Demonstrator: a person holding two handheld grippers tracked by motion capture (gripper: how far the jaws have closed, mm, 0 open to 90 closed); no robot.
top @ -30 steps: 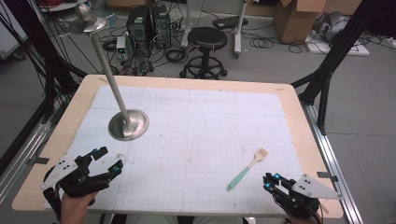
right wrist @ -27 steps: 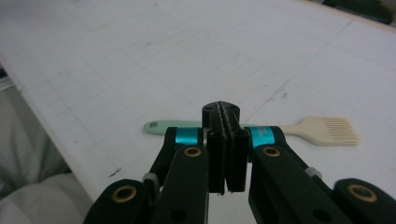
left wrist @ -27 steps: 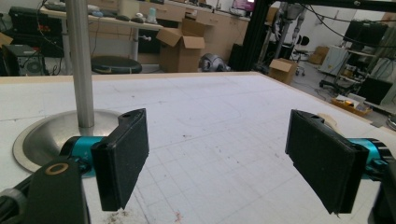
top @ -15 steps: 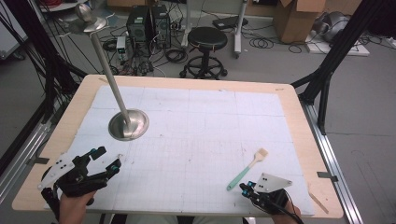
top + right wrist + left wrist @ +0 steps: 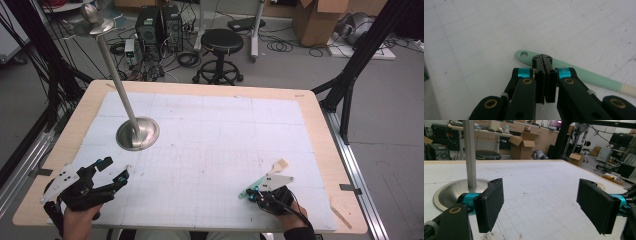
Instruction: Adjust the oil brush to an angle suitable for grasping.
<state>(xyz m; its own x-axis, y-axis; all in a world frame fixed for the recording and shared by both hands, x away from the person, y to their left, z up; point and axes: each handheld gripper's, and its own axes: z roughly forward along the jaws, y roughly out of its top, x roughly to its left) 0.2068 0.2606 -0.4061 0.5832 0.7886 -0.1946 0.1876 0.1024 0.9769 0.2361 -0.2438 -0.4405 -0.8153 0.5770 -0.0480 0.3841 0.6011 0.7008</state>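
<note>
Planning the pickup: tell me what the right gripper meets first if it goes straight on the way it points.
Most likely the green handle of the brush: the shut right gripper points down at it, near its holed end. Whether they already touch is unclear.

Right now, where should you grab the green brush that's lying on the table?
Grab the brush by its thin green handle, near the middle, coming straight down with open fingers on either long side. It lies flat on the table, so only its narrow edges can be pinched; the hole end is too close to the tip.

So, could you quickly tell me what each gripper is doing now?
Left gripper: open, holding nothing.
Right gripper: shut, empty, tips over the brush handle.
</note>
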